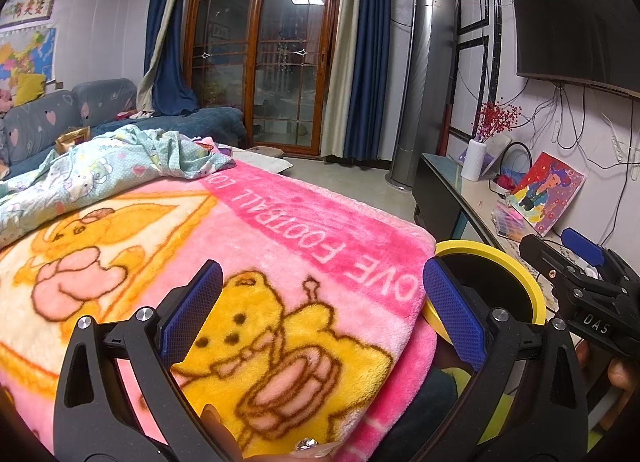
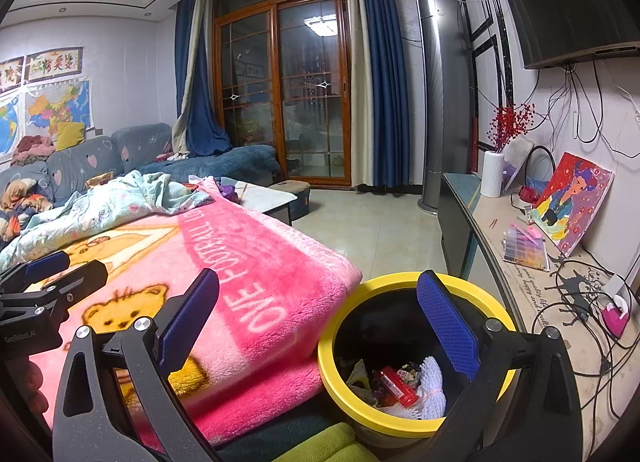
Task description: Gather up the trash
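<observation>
Pink blanket (image 2: 256, 262) covers the table. Yellow-rimmed bin (image 2: 404, 428) stands upright just beside its corner, mouth upward, trash (image 2: 400, 386) inside. Right gripper (image 2: 318, 326) hangs over the bin, jaws apart, empty. Left gripper (image 1: 322, 316) over the blanket, jaws apart.

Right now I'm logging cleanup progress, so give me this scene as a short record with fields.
left gripper: open, empty, over the pink blanket
right gripper: open, empty, above the bin's rim
bin: yellow rim, black inside, beside the blanket's edge
bin contents: white foam net, red wrapper, other scraps
</observation>
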Demonstrator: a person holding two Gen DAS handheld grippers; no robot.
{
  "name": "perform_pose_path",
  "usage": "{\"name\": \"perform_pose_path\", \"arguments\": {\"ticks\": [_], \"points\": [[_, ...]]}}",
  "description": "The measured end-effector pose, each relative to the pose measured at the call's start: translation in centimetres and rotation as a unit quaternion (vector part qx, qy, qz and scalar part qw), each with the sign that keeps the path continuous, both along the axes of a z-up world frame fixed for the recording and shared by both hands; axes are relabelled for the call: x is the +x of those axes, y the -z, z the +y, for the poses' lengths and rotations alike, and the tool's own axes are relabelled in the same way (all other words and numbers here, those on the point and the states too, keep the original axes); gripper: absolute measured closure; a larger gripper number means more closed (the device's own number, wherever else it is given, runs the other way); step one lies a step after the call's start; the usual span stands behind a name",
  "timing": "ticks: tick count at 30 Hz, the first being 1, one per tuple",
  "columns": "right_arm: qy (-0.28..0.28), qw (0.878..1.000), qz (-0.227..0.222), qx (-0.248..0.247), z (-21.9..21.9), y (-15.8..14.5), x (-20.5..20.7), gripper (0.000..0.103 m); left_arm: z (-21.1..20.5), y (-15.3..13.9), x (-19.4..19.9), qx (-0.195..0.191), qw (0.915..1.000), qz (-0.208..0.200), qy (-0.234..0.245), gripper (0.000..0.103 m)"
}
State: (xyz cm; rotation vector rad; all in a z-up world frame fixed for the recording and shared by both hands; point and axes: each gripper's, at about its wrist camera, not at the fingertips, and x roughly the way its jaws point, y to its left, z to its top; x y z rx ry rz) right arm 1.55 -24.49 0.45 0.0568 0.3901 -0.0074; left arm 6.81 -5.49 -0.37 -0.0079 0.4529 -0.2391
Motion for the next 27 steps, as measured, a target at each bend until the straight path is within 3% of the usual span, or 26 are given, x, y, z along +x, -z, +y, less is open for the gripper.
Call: {"name": "perform_pose_path", "arguments": {"ticks": [13,18,21,24,26,27], "points": [[-0.007,1.0,-0.011,-0.014,0.6,-1.2,0.2,0.007,-0.2,0.3,-0.1,0.009,0.9996,0.013,-0.023,0.011],[-0.039,0.999,-0.021,-0.016,3.2,-2.3,1.0,0.007,1.9,0.2,-0.6,-0.026,0.9986,0.026,-0.037,0.011],[-0.092,0.996,-0.011,-0.009,7.0,-3.1,2.4,0.007,5.1,-0.6,0.0,-0.041,0.996,0.037,-0.069,0.011],[-0.151,0.988,0.011,-0.006,11.8,-3.4,4.1,0.007,9.8,-0.9,-0.3,-0.032,0.9904,0.047,-0.125,0.011],[-0.202,0.978,0.048,-0.005,17.0,-3.0,6.0,0.007,14.1,-0.7,-1.0,-0.017,0.9818,0.056,-0.181,0.011],[-0.216,0.974,0.064,-0.004,18.9,-2.7,6.6,0.007,17.0,-0.3,-1.2,-0.005,0.9731,0.071,-0.219,0.011]]}}
